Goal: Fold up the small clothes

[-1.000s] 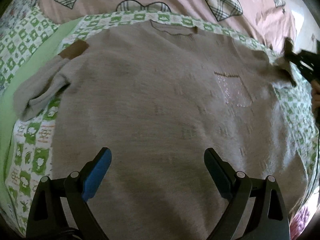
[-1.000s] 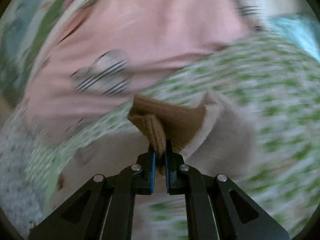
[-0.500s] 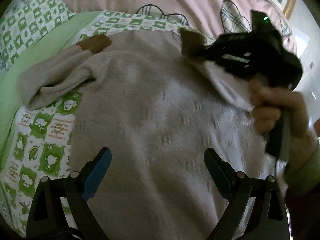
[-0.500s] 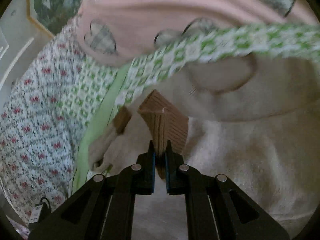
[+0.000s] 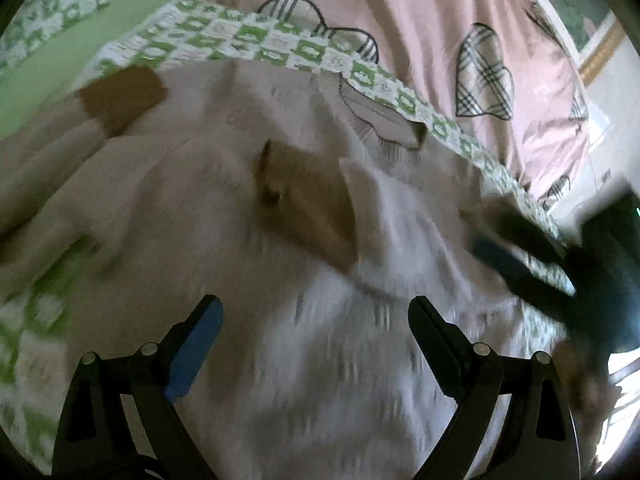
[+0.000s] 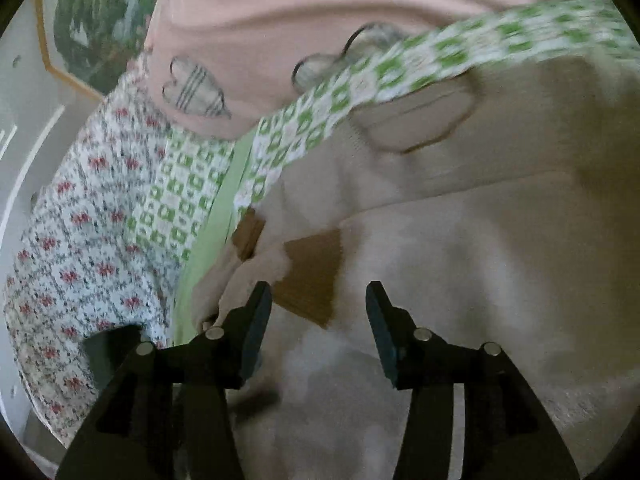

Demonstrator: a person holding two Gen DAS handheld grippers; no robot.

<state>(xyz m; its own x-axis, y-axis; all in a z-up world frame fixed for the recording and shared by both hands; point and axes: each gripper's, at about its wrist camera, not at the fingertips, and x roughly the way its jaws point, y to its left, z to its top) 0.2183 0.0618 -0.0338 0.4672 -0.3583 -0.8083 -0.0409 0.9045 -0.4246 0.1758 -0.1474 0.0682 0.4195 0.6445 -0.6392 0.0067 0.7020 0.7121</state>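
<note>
Lighting: soft, dim daylight; bright overexposed patch at the lower right edge of the left wrist view. Blur: heavy motion smear over the beige sweater (image 5: 320, 340) and the right gripper (image 5: 520, 264); checked blanket (image 6: 360, 92) streaked. Distortion: strong fisheye curvature, dark vignetted corners. Shadows: faint, diffuse beneath the left gripper (image 5: 316, 320).

the sweater (image 5: 320, 360) lies spread on the checked sheet (image 5: 280, 46), its collar (image 5: 384, 120) at the far edge. one sleeve is folded across the chest, its cuff (image 5: 308, 208) resting on the body; the other sleeve's cuff (image 5: 120, 98) lies off to the left. beyond the sheet lies the heart-print blanket (image 5: 420, 12). the floral cloth (image 6: 80, 260) lies left of the sheet.
</note>
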